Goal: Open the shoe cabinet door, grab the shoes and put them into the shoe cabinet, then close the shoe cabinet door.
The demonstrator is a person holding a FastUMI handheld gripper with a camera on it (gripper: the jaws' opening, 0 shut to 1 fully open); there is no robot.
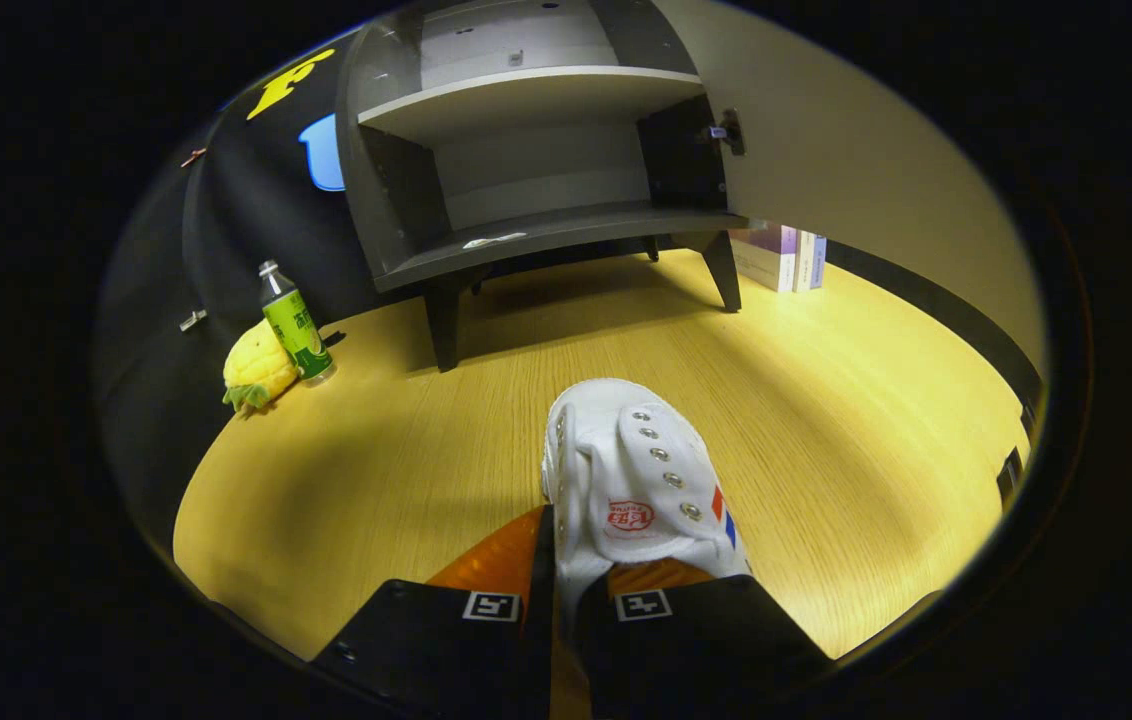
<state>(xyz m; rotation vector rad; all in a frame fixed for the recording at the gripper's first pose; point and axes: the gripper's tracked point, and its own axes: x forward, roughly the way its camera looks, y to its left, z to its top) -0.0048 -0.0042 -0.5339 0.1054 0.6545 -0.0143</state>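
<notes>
The white shoe (631, 480) sits between the fingers of the gripper (566, 585), toe pointing ahead toward the cabinet, with its eyelets and tongue patch facing up. The fingers are closed down to a narrow gap on the heel end, one on each side, and both appear to press on it — the shoe is held. Whether it is lifted or its sole rests on the wooden floor (376, 470) cannot be told from this angle. Straight ahead, well apart from the toe, stands the shoe cabinet (526, 160) on short dark legs, with its door (856, 170) swung fully open to the right. Two shelves are exposed; the lower shelf (566, 232) carries only a small pale scrap near its front edge. To the left of the cabinet, a green-labelled bottle (294, 325) stands upright, touching a yellow plush toy (254, 375). Some books (781, 255) stand behind the right front leg. Judged from this layout, the door step is done and the carry to the shelf remains. Risks from here: the grip is on the heel alone, so the long toe may sag or twist out as the shoe travels. A low approach may catch the toe on the shelf's front edge. A rightward drift may strike the open door and swing it.
</notes>
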